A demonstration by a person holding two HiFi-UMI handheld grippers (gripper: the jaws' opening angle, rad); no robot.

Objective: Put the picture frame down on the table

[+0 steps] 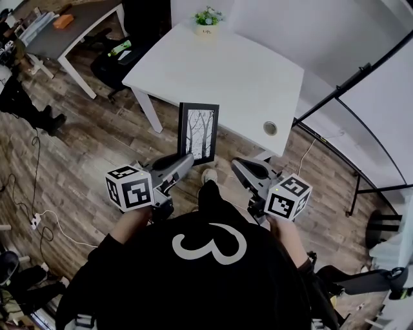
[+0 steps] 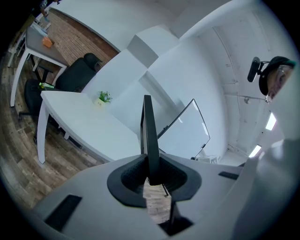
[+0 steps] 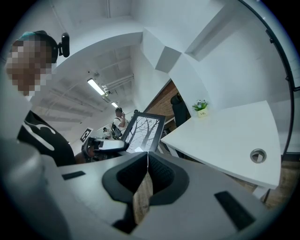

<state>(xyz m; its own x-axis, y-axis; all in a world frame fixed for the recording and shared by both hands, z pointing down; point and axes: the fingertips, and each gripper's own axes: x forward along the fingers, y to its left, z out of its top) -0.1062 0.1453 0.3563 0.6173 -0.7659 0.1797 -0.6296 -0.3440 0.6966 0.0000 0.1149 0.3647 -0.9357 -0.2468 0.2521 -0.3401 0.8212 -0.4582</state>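
Observation:
A black picture frame (image 1: 198, 132) with a bare-tree print stands upright in the air just before the near edge of the white table (image 1: 219, 77). My left gripper (image 1: 189, 159) is shut on its lower left edge. In the left gripper view the frame (image 2: 149, 136) rises edge-on from between the pads. My right gripper (image 1: 239, 169) hangs to the frame's right, apart from it, shut with nothing in it. In the right gripper view its pads (image 3: 154, 171) meet, and the frame (image 3: 143, 131) shows beyond them to the left.
A small potted plant (image 1: 208, 19) sits at the table's far edge and a cable hole (image 1: 270, 128) near its right corner. A black office chair (image 1: 119, 61) and a grey desk (image 1: 64, 32) stand at the left. A whiteboard stand (image 1: 361, 97) is at the right.

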